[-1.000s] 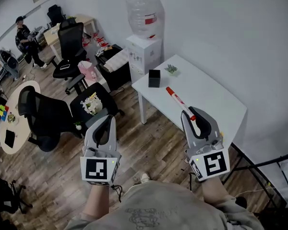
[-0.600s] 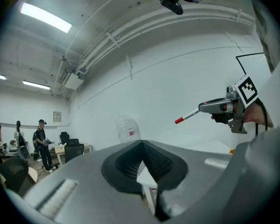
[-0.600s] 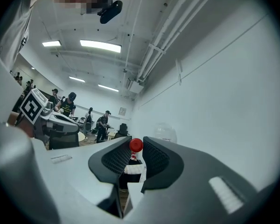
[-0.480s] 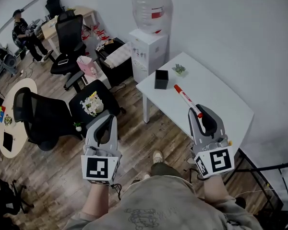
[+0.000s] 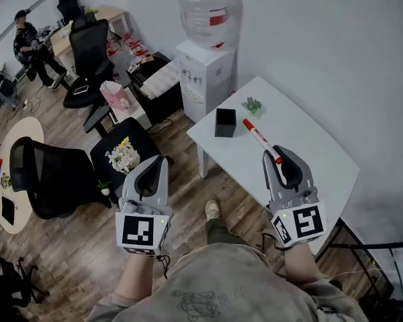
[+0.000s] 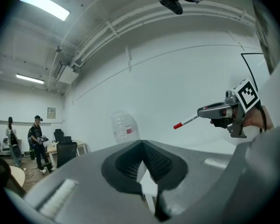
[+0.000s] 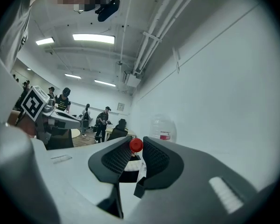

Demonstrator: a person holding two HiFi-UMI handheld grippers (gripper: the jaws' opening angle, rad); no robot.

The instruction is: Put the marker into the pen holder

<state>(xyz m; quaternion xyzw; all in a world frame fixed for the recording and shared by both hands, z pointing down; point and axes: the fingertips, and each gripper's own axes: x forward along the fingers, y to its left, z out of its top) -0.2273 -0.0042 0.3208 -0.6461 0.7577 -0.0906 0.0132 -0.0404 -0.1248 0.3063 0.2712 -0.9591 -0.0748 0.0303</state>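
My right gripper (image 5: 280, 159) is shut on a white marker (image 5: 259, 139) with a red cap; the marker sticks out forward over the white table (image 5: 302, 143). In the right gripper view the red cap (image 7: 136, 145) shows end-on between the jaws. The black square pen holder (image 5: 224, 122) stands near the table's left corner, well ahead and left of the marker tip. My left gripper (image 5: 154, 168) hangs shut and empty over the wooden floor, left of the table. From the left gripper view the right gripper (image 6: 213, 111) and the marker (image 6: 186, 122) appear at the right.
A small green plant (image 5: 252, 104) sits on the table behind the pen holder. A water dispenser (image 5: 205, 59) stands beyond the table's left end. Black office chairs (image 5: 43, 176) and a person (image 5: 28, 44) at a far desk fill the left side.
The view has drawn closer to the table. My right gripper with the marker has shifted a little toward the pen holder; the left gripper stays low and shut.
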